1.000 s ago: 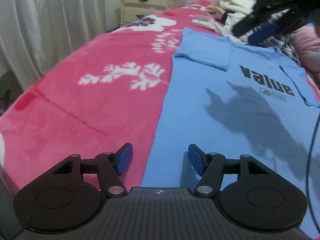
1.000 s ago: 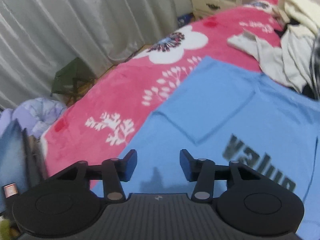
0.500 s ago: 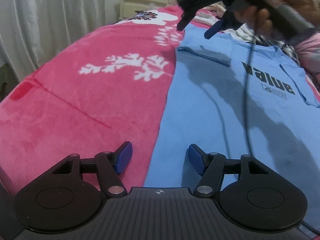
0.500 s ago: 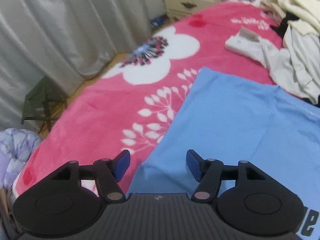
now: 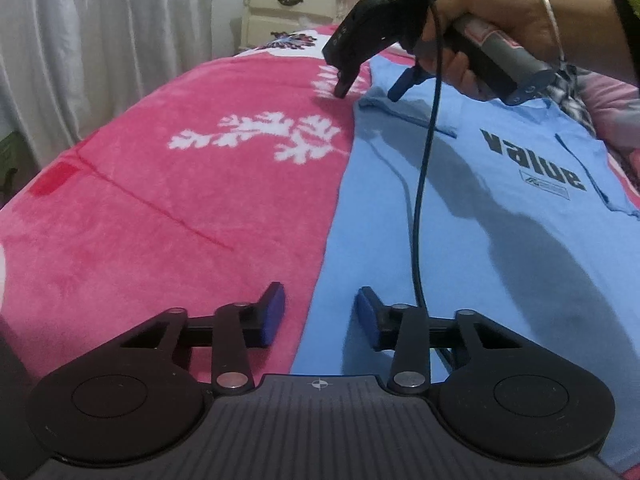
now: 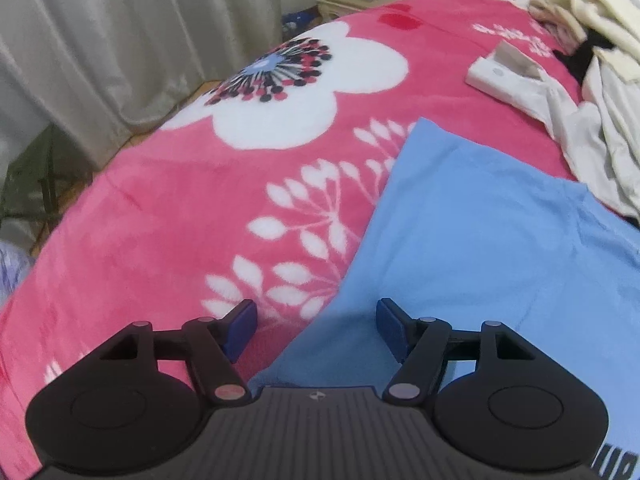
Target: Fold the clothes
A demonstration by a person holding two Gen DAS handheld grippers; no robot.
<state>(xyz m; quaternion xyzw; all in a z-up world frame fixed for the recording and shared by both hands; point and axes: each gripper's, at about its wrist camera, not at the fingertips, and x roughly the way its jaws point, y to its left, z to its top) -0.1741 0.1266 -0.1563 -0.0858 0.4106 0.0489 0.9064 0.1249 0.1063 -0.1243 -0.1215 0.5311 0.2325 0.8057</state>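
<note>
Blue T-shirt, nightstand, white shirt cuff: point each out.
blue T-shirt (image 5: 460,240), left wrist view, bare chest fabric.
nightstand (image 5: 296,10), left wrist view, top drawer front.
white shirt cuff (image 6: 496,76), right wrist view, buttoned end.

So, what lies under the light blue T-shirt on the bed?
The light blue cotton T-shirt lies flat on the pink fleece blanket with white flowers. The blanket beneath the shirt is covered, so nothing there can be seen.

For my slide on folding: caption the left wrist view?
Both grippers straddle the blue T-shirt edge on a pink blanket.
</note>
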